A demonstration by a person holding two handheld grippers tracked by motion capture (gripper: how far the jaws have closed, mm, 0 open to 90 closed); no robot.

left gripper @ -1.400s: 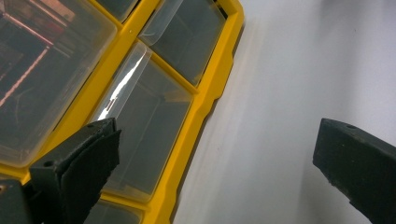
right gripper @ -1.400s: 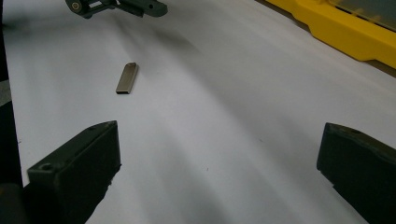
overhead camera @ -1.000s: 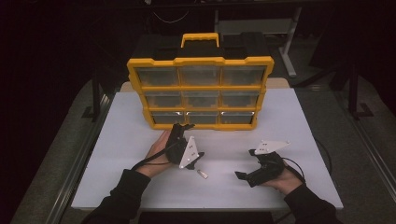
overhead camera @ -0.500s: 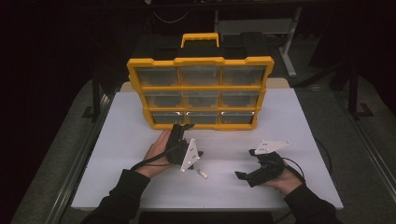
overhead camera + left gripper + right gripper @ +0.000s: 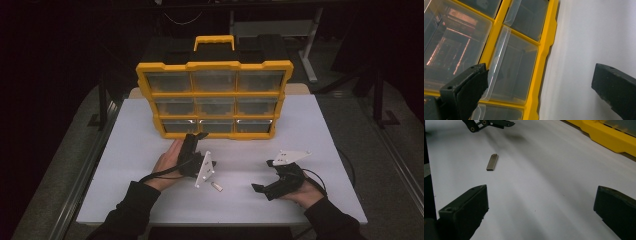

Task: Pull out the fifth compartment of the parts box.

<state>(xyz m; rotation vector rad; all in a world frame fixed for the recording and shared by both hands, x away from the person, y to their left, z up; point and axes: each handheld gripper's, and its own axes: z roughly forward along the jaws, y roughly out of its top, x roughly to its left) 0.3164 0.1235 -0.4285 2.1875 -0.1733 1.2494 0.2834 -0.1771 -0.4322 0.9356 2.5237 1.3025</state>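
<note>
A yellow organiser (image 5: pixel 215 65) with three rows of clear drawers stands upright at the back of the white table (image 5: pixel 125 150). My left gripper (image 5: pixel 202 148) is turned on its side just in front of the bottom row and is open. In the left gripper view its jaws (image 5: pixel 539 87) straddle the organiser's yellow edge (image 5: pixel 544 62), one jaw over a clear drawer front (image 5: pixel 509 72), the other over bare table. A small flat metal piece (image 5: pixel 216 186) (image 5: pixel 492 162) lies on the table between the hands. My right gripper (image 5: pixel 262 175) (image 5: pixel 541 212) rests open, pointing towards that piece and a little short of it.
The organiser has a yellow carry handle (image 5: pixel 214 41) on top, and its base (image 5: pixel 609 135) runs along the far side of the right gripper view. Cables trail from both grippers. Dark floor and a table frame surround the white top.
My left gripper has edged slightly forward towards the bottom row of drawers. The right gripper and the metal piece have stayed where they were.
</note>
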